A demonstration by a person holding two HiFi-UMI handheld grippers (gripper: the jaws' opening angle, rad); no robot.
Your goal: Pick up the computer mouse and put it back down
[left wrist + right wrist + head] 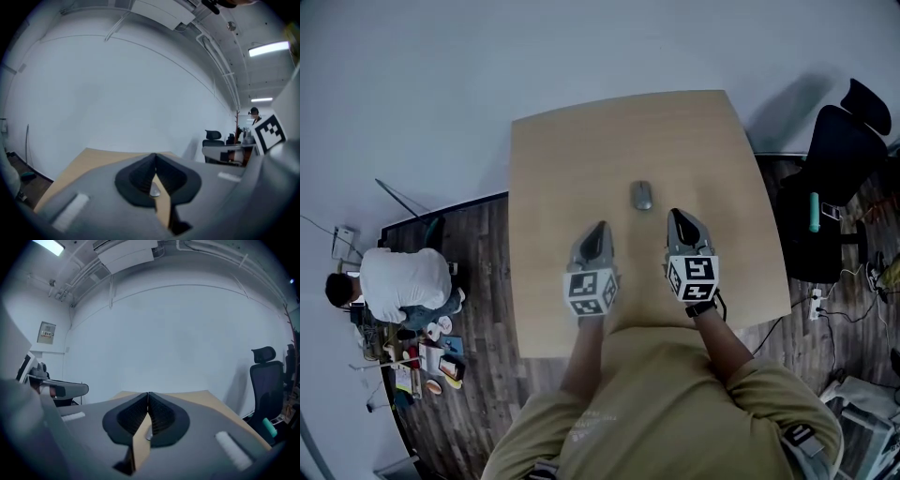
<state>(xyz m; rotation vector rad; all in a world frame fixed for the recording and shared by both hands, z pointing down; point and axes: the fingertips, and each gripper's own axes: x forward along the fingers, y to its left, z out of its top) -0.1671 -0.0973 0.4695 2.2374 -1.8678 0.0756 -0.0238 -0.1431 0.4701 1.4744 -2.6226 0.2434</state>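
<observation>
A small grey computer mouse (642, 195) lies on the light wooden table (572, 150), near its middle. Both grippers hover over the table's near half, pointing away from me, one either side of the mouse and a little short of it. My left gripper (601, 226) is shut with nothing in it; in the left gripper view its tips (154, 155) meet and the mouse (154, 190) shows through the gap below them. My right gripper (674, 214) is also shut and empty; its tips (148, 394) touch, and the mouse (148, 433) peeks through underneath.
A black office chair (839, 150) stands off the table's right side, with cables on the floor near it. At the left a person (398, 281) crouches on the dark wood floor among several small items. A white wall lies beyond the table's far edge.
</observation>
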